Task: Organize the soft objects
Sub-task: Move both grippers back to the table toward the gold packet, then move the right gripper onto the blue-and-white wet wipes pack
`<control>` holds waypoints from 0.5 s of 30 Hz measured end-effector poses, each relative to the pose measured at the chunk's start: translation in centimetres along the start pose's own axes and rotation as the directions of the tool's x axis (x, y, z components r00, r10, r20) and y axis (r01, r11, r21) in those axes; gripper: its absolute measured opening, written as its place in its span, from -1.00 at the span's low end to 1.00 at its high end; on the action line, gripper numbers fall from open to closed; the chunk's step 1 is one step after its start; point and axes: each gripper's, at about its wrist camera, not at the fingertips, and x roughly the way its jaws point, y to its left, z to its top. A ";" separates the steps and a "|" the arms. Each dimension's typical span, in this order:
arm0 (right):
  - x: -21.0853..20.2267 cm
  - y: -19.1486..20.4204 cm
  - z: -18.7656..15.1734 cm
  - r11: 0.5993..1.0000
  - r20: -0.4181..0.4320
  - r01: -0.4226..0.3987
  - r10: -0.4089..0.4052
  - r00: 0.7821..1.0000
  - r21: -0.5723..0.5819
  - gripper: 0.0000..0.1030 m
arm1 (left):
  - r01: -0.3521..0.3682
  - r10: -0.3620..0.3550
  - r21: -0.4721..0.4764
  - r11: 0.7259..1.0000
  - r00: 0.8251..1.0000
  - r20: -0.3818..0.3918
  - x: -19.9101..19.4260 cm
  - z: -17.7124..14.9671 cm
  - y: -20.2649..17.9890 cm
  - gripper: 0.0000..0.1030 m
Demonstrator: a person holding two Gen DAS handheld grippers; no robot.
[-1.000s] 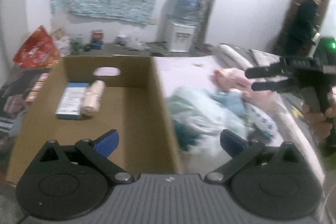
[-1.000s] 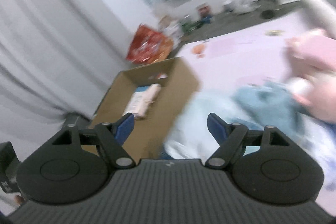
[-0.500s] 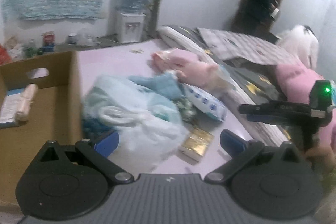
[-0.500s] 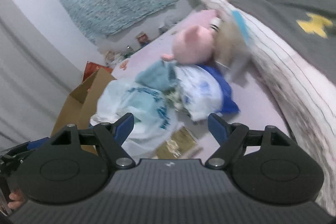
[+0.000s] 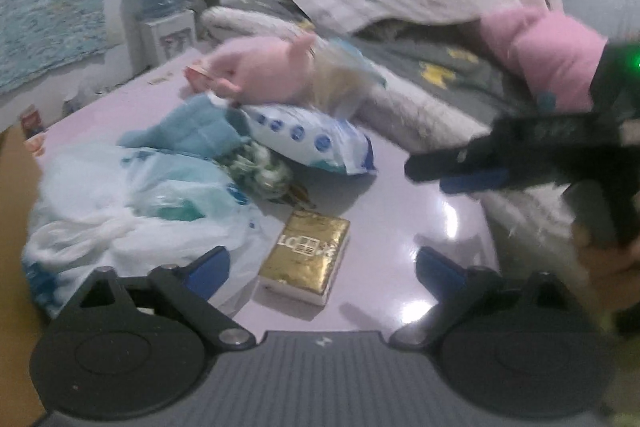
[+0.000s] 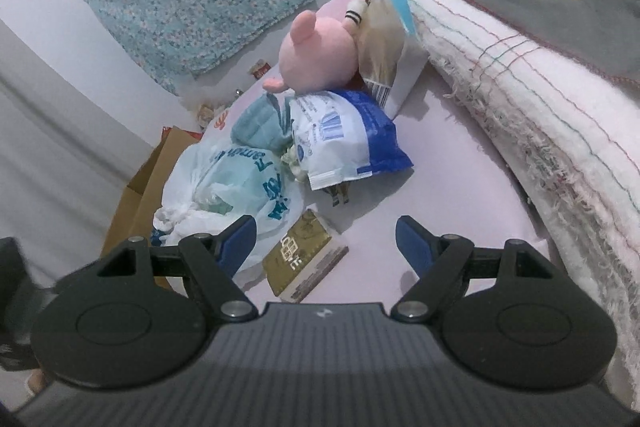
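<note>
1. Since a second ago, both views have been swung from the cardboard box (image 6: 136,195) toward the pile on the bed.
2. The left gripper (image 5: 322,267) and right gripper (image 6: 325,239) are spread wide, nothing held.
3. The gold packet (image 5: 306,257) lies between the fingers, beside the white plastic bag (image 5: 132,203); the pink plush (image 6: 316,53) rests beyond.

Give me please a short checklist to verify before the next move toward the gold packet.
1. Left tool open: ok, jaws apart, nothing between them.
2. Right tool open: ok, empty.
3. Gold packet reachable: ok, it lies flat on the pink surface, uncovered on top.
4. White plastic bag clear of the packet: cannot tell, its edge lies right beside it.
5. Cardboard box near for placing: ok, just beyond the bag.
6. Tools apart from each other: ok, the right tool hangs above the surface, off to the side.
</note>
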 end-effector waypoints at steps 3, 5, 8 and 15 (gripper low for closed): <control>-0.2 -0.4 0.2 1.000 0.017 -0.005 0.005 1.000 0.008 0.51 | -0.008 0.010 0.030 1.000 0.998 -0.065 2.9 0.1 -0.5 0.52; -0.2 -0.6 0.5 1.000 0.027 -0.004 0.004 1.000 0.005 0.51 | -0.014 0.017 0.032 0.999 0.994 -0.108 4.5 0.0 -0.7 0.28; 0.3 -0.5 1.4 1.000 0.037 0.004 -0.003 0.999 -0.025 0.51 | -0.037 0.041 0.031 0.999 0.990 -0.136 6.1 -0.2 -0.7 0.27; 4.0 1.9 5.3 0.990 0.019 0.027 -0.024 1.000 -0.138 0.66 | -0.035 0.036 0.011 0.999 0.991 -0.130 6.0 0.3 -0.2 0.31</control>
